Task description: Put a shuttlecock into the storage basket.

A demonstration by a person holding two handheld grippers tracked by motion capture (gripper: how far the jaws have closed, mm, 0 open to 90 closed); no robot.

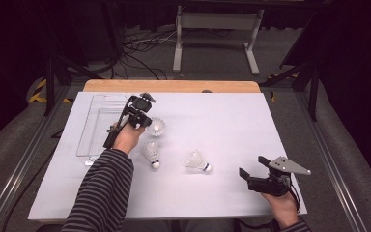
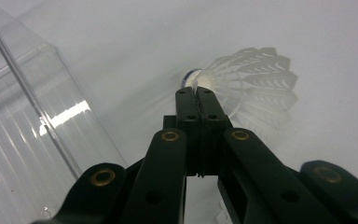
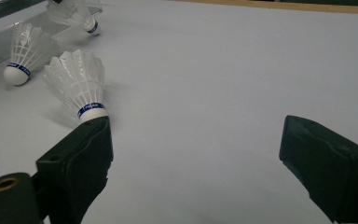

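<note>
Shuttlecock collection into the clear plastic tray (image 1: 92, 126) is the work in hand, and the current step is the pick-up of the first shuttlecock. The tray serves as landmark: it lies at the left side of the white table (image 1: 232, 125).

Left gripper (image 1: 142, 118): the jaws stand together, pinched on the held shuttlecock (image 2: 242, 86) at the narrow part of its feather skirt, just behind the cork. In the left gripper view the tray wall rises just beside the jaws. In the high view this shuttlecock (image 1: 157, 127) sits just to the right of the tray.

Right gripper (image 1: 257, 170): the jaws stand wide apart with nothing between them. It rests well to the right of the tray, near the table's front edge.

Two further shuttlecocks lie loose on the table: the middle shuttlecock (image 1: 151, 154) near the tray's front right corner, and the far shuttlecock (image 1: 197, 161) farther right, between the tray and the right gripper.

Judged next move: lift the held shuttlecock clear of the table, carry it over the tray wall, then part the jaws above the tray floor. The thin feathers call for a light grip. The wall must be cleared before the lowering.
</note>
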